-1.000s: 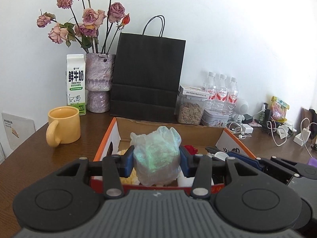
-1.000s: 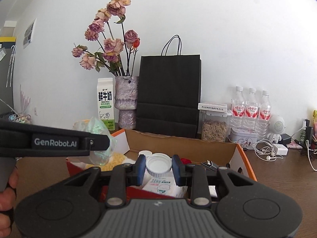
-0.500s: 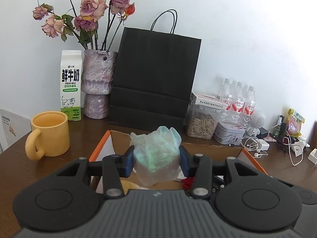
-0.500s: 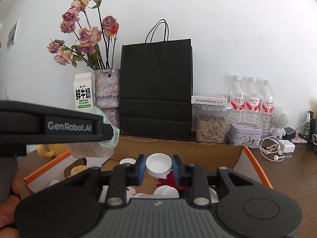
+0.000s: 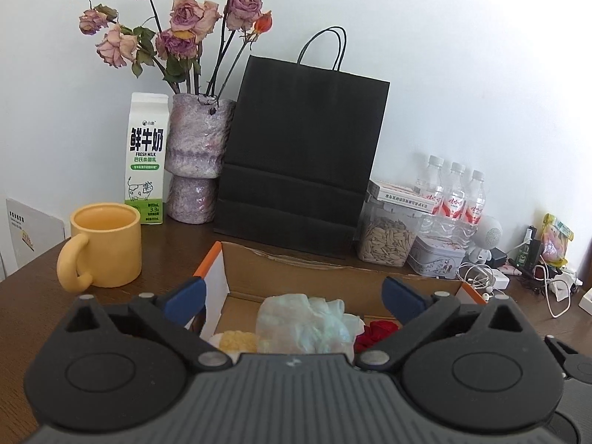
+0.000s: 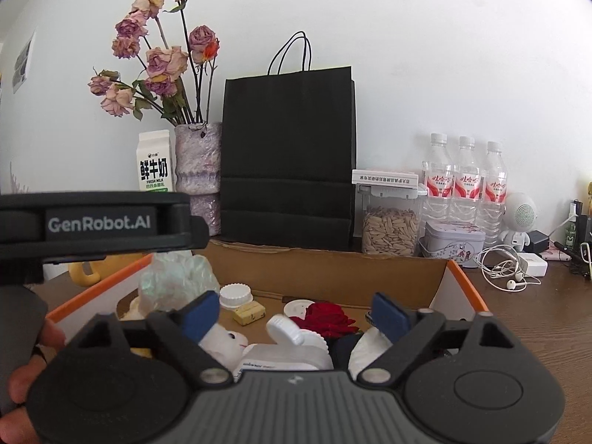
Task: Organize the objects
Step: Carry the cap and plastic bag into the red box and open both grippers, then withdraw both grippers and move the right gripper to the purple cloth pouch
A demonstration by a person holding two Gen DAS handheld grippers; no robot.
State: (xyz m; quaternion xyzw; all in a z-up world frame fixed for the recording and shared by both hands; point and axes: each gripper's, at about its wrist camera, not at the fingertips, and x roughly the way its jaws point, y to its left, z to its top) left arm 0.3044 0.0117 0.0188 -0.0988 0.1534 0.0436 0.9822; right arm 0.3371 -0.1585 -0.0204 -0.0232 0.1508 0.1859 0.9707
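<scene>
1. With both of my tools hanging over the cardboard box (image 5: 296, 277), my left gripper (image 5: 292, 296) has its jaws spread wide; they have just been opening, and nothing is pressed between the blue pads (image 5: 185, 296).
2. Below and between those pads, the crumpled plastic bag (image 5: 303, 323) lies in the box, touching neither pad.
3. Just beside the bag on its left is a yellow crumbly lump (image 5: 238, 340), and on its right a red rose head (image 5: 377, 331).
4. My right gripper (image 6: 296, 312) is likewise released, jaws just opened, with its pads (image 6: 201, 312) well apart and gripping nothing.
5. A white bottle cap (image 6: 285, 329) lies tilted on its edge among the clutter under that gap, free of both pads, with the red rose head (image 6: 331, 318) just behind it.
6. Around it in the box I see another white cap (image 6: 236, 295), a small yellow block (image 6: 249, 312), a white plush toy (image 6: 229, 342) and a white packet (image 6: 288, 359).
7. From the right view, the body of my left tool crosses the left side, with my fingers (image 6: 22, 381) curled on its handle.
8. Behind the box stand a black paper bag (image 5: 301, 155), a milk carton (image 5: 146, 159), a vase of dried roses (image 5: 196, 162) and a yellow mug (image 5: 105, 244).
9. Farther right on the wooden table (image 5: 26, 296) are a jar of seeds (image 5: 388, 236), three water bottles (image 5: 453, 199) and a tin (image 5: 438, 257).
</scene>
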